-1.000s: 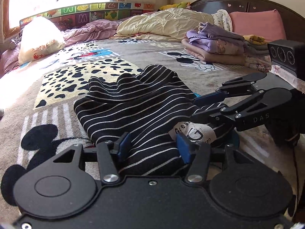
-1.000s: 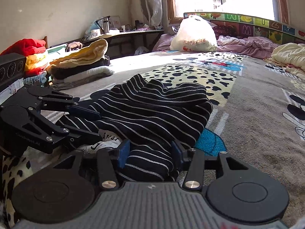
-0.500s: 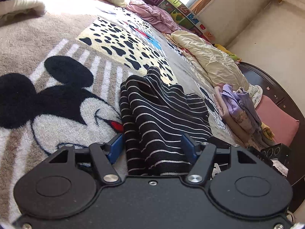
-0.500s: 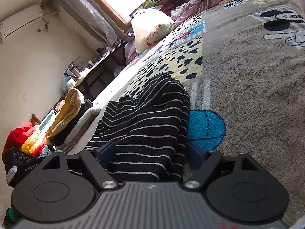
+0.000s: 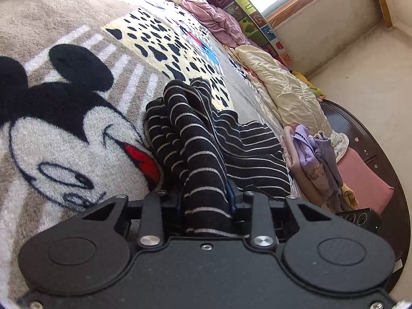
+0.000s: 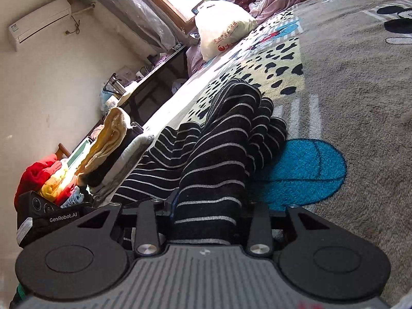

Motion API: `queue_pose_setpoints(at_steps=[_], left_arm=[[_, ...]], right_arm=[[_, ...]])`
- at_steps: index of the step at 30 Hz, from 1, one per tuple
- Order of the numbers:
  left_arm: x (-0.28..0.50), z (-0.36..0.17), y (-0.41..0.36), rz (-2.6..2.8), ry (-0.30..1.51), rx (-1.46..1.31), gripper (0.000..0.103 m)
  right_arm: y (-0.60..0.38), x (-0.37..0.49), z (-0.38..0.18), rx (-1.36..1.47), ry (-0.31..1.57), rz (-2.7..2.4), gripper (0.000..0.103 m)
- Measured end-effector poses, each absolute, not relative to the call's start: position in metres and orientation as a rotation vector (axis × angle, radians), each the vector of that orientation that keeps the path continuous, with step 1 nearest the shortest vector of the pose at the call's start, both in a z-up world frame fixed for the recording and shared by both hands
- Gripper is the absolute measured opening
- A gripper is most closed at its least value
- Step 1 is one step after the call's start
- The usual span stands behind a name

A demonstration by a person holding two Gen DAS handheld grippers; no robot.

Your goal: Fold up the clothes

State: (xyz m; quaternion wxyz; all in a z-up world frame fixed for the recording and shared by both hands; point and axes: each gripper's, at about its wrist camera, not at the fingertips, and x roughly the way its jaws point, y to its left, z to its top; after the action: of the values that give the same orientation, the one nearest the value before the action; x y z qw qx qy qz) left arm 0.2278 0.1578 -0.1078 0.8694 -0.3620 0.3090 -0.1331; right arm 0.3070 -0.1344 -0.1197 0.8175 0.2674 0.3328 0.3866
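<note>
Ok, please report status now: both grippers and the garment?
Left gripper shut on striped garment. Right gripper shut on it too. Garment bunched on blanket. Nothing in the way.

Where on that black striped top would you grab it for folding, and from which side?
At its near edge, one bunch of cloth per gripper, coming in low from the side nearest the holder. The striped top lies crumpled on the blanket with raised ridges along that edge, easy to pinch. Both the left gripper and right gripper are already shut on such ridges.
</note>
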Motion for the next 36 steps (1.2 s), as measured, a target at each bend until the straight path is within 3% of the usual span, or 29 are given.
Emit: queue_pose_setpoints(at_steps=[7, 8, 9, 11, 17, 24, 25, 26, 27, 29, 36], left_arm=[[0.172, -0.053, 0.209, -0.213, 0.444, -0.817, 0.029], [0.165, -0.051, 0.218, -0.190, 0.430, -0.824, 0.033], [0.161, -0.056, 0.226, -0.155, 0.442, -0.819, 0.044], [0.158, -0.077, 0.240, -0.068, 0.506, -0.789, 0.072], [0.142, -0.106, 0.266, -0.043, 0.584, -0.841, 0.070], [0.149, -0.117, 0.262, -0.050, 0.559, -0.897, 0.069], [0.153, -0.117, 0.260, -0.055, 0.551, -0.901, 0.068], [0.159, -0.119, 0.257, -0.058, 0.551, -0.904, 0.059], [0.165, -0.120, 0.255, -0.059, 0.557, -0.906, 0.042], [0.172, -0.124, 0.255, -0.075, 0.555, -0.936, 0.033], [0.180, -0.102, 0.273, -0.151, 0.434, -0.977, 0.029]], right_arm=[[-0.082, 0.305, -0.057, 0.575, 0.619, 0.995, 0.036], [-0.070, 0.310, -0.060, 0.560, 0.648, 0.978, 0.042], [-0.060, 0.314, -0.065, 0.537, 0.681, 0.950, 0.058], [-0.045, 0.320, -0.083, 0.467, 0.757, 0.849, 0.073], [-0.063, 0.287, -0.123, 0.560, 0.779, 0.794, 0.077], [-0.046, 0.295, -0.130, 0.592, 0.777, 0.804, 0.076], [-0.042, 0.299, -0.131, 0.598, 0.783, 0.811, 0.074], [-0.037, 0.304, -0.132, 0.604, 0.792, 0.819, 0.063], [-0.032, 0.307, -0.134, 0.610, 0.806, 0.828, 0.049], [-0.029, 0.310, -0.136, 0.624, 0.816, 0.832, 0.042], [-0.017, 0.326, -0.115, 0.730, 0.748, 0.899, 0.039]])
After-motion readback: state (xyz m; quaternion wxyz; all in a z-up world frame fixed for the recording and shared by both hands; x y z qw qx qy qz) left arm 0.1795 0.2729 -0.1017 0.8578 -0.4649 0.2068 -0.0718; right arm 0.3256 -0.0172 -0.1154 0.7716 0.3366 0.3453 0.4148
